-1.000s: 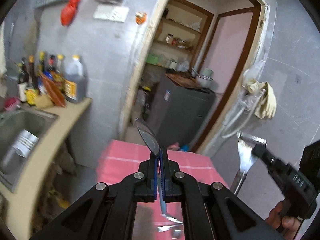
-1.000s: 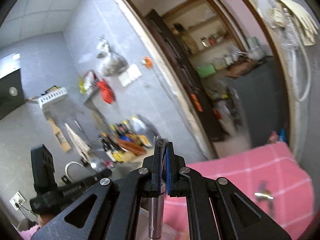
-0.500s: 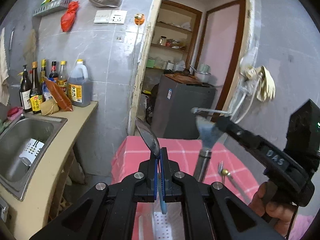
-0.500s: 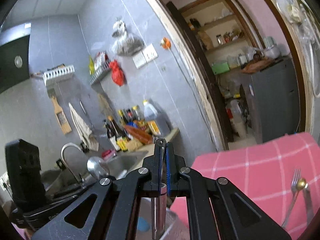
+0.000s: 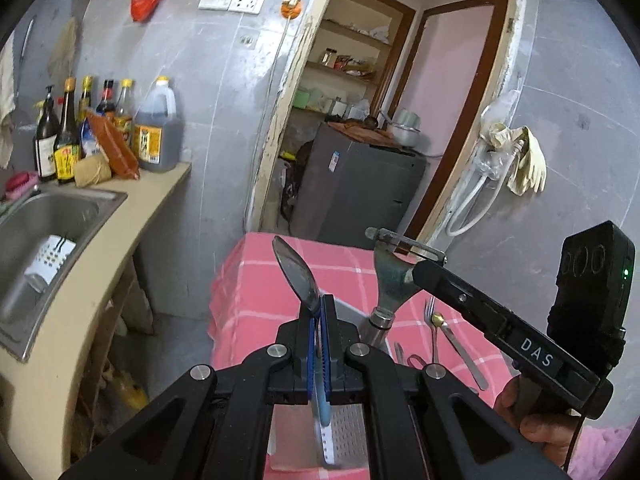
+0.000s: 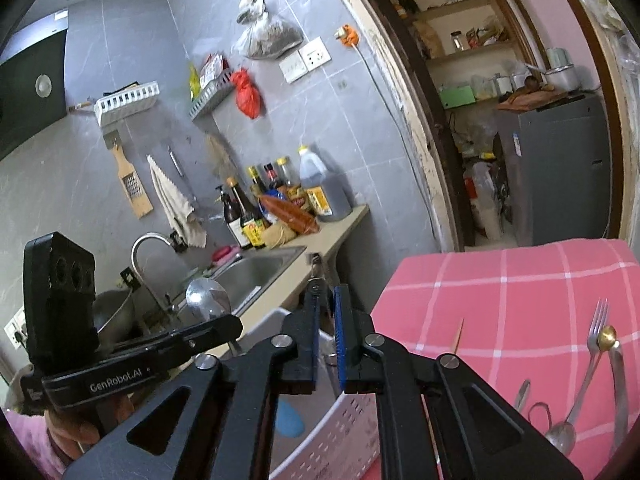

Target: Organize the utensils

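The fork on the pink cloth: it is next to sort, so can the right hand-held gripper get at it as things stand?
Probably not yet: the right hand-held gripper has a peeler between its pads, though nothing covers the fork.

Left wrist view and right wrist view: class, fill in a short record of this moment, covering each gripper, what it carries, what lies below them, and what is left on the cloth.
left gripper: shut on a blue-handled spoon, bowl pointing up
right gripper: peeler between its jaws, which have just been opening; whether it is gripped is unclear
below: white perforated basket
surface: pink checked tablecloth
left on the cloth: fork and other cutlery, beside the basket
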{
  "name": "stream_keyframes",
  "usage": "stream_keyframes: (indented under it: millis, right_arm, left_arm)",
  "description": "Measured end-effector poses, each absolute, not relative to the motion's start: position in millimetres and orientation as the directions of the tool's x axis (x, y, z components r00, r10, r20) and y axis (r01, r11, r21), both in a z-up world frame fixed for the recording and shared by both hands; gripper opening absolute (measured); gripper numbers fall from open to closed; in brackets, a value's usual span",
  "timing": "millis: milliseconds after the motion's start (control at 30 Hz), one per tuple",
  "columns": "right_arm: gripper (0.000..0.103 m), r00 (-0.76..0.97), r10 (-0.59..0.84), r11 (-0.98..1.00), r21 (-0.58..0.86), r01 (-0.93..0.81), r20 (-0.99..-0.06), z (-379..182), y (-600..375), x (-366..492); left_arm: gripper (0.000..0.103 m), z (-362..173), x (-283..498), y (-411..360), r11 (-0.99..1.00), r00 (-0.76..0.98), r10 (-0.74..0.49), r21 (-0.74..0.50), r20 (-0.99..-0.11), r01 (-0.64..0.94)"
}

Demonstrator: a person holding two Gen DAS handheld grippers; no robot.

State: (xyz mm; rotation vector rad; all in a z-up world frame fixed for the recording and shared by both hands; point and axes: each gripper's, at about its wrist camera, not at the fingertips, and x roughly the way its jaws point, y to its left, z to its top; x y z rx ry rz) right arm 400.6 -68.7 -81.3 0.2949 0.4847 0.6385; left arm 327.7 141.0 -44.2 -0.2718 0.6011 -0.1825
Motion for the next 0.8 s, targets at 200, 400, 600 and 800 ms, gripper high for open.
stream_keyframes:
  millis: [200,400,600,800]
  right_arm:
    - [0.03,0.699,0.626,0.77,0.415,-0.485,-0.345,-80,-77,394]
    - [0.049,0.75,0.579,0.803,0.388,-0.453,-0.321,-61,-98,382]
    - [0.085,0.84,0.464,0.871,0.317,-0.375,-0.281,-34,-138,363]
    - [0.101,0.903,0.352,0.923,0.251,-0.292,-0.246,-15,-185,345]
  left_arm:
    - [0.017,-43,320,141,0.949,0.813,-0.242,-0.302,-0.53,0.086]
    - [0.041,-30,308,141,0.946,0.846,-0.21,-0.321,-0.49,0.049]
    - [0.078,-11,304,118,0.961,0.884,-0.153,-0.274,-0.442,0.03]
    - [0.097,0,303,80,0.967,0.915,-0.141,-0.249,-0.378,0.046]
